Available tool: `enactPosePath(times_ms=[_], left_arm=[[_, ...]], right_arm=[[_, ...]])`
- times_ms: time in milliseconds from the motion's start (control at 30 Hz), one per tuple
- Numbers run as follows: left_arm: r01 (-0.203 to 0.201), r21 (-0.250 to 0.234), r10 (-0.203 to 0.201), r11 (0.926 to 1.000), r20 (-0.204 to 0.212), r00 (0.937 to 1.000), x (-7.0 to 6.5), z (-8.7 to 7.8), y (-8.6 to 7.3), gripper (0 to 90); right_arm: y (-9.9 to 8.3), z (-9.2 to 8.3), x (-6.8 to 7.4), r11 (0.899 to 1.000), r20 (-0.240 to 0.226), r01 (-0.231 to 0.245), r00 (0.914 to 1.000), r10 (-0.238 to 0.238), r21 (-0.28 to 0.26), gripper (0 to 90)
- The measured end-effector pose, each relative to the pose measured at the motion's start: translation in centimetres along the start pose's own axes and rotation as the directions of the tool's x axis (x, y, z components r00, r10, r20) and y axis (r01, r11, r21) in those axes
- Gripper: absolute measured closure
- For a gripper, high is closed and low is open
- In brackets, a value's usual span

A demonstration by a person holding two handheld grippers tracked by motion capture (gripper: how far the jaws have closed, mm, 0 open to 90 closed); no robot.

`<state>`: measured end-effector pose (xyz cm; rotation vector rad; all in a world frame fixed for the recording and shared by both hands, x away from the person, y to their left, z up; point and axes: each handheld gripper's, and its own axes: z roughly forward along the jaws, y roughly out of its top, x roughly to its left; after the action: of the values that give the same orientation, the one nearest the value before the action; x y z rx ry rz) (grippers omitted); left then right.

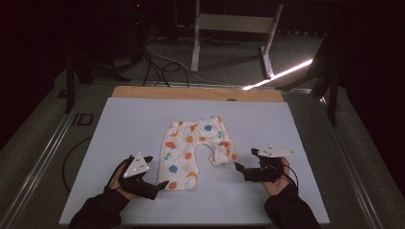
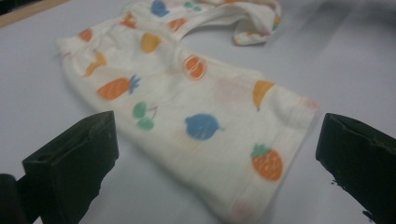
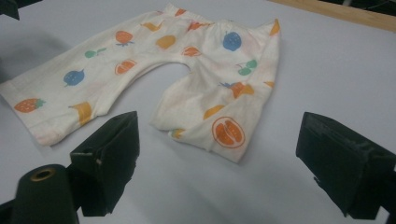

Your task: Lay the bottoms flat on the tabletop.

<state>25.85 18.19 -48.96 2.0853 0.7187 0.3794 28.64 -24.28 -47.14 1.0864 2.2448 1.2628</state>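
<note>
High view: one fruit-print shorts [image 1: 198, 148] (two legs), two grippers, left [image 1: 155, 172] and right [image 1: 244, 160], fingers spread, empty.

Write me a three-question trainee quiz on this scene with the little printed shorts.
1. True or false: the left gripper is clamped on the shorts.
2. Which leg of the shorts is crumpled and folded short, as the high view shows it? A) left B) right
3. Fill in: the shorts lie on a pale ___.

Key: 1 false, its jaws stand open with the leg hem between them, untouched. 2 B, the leg nearer the right gripper. 3 mat.
</note>
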Motion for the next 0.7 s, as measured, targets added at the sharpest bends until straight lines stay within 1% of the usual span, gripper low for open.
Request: enactPosePath(times_ms=[67,133,167,233,267,367,400,433,467,500,533,567,633,667,700], left_arm=[[0.012,0.003,-0.012,0.9999,-0.004,0.9999,0.3,-0.4,-0.5,0.0],[0.037,0.002,-0.037,0.9993,-0.009,0.9993,0.5,-0.7,-0.9,0.0],[0.042,0.006,-0.042,0.9991,-0.007,0.9991,0.7,-0.8,-1.1,0.0],[0.057,0.003,-0.057,0.9984,-0.015,0.9983,0.8,-1.1,-1.3,0.0],[0.072,0.003,-0.072,0.9974,-0.019,0.9973,0.9,-1.2,-1.4,0.0],[0.090,-0.009,-0.091,0.9959,-0.047,0.9948,0.9,-1.5,-1.6,0.0],[0.099,-0.011,-0.099,0.9950,-0.059,0.9933,1.0,-1.5,-1.7,0.0],[0.099,-0.011,-0.099,0.9950,-0.059,0.9933,1.0,-1.5,-1.7,0.0],[0.108,-0.005,-0.108,0.9942,-0.071,0.9916,1.0,-1.5,-2.0,0.0],[0.104,0.004,-0.104,0.9945,-0.077,0.9917,1.0,-1.4,-2.1,0.0],[0.102,0.013,-0.101,0.9947,-0.080,0.9917,1.0,-1.3,-2.2,0.0],[0.109,0.015,-0.108,0.9939,-0.083,0.9907,1.0,-1.3,-2.3,0.0],[0.115,0.015,-0.113,0.9933,-0.083,0.9901,1.0,-1.2,-2.3,0.0],[0.109,0.016,-0.107,0.9939,-0.083,0.9908,0.9,-1.1,-2.3,0.0],[0.109,0.013,-0.108,0.9939,-0.081,0.9909,0.9,-1.1,-2.2,0.0]], right_arm=[[-0.1,0.1,0.0,1.000,-0.010,0.000,1.0000,0.000,0.001,13.6],[-0.1,0.2,0.1,1.000,-0.009,0.004,0.9999,-0.004,0.004,13.6],[-0.2,0.3,0.1,1.000,-0.018,0.003,0.9998,-0.003,0.002,13.6],[-0.3,0.4,0.1,1.000,-0.019,0.003,0.9998,-0.003,0.005,13.6],[-0.3,0.6,0.0,1.000,-0.029,0.001,0.9996,-0.001,0.000,13.5],[-0.6,0.9,-0.1,1.000,-0.032,-0.004,0.9995,0.004,0.009,13.4],[-0.7,1.1,-0.1,1.000,-0.023,-0.007,0.9997,0.007,0.016,13.6],[-0.7,1.1,-0.1,1.000,-0.023,-0.007,0.9997,0.007,0.016,13.6],[-0.8,1.2,-0.1,1.000,-0.018,-0.012,0.9998,0.012,0.015,13.6],[-0.9,1.5,-0.3,1.000,-0.024,-0.020,0.9995,0.021,0.020,13.6],[-1.0,1.6,-0.4,0.999,-0.013,-0.027,0.9995,0.028,0.026,13.7],[-1.1,1.7,-0.5,0.999,-0.014,-0.035,0.9993,0.036,0.025,13.7],[-1.2,1.8,-0.6,0.999,-0.008,-0.037,0.9993,0.038,0.033,13.8],[-1.3,1.9,-0.7,0.999,-0.003,-0.036,0.9994,0.036,0.035,14.0],[-1.5,2.2,-0.7,0.998,0.002,-0.047,0.9989,0.047,0.051,14.7]])
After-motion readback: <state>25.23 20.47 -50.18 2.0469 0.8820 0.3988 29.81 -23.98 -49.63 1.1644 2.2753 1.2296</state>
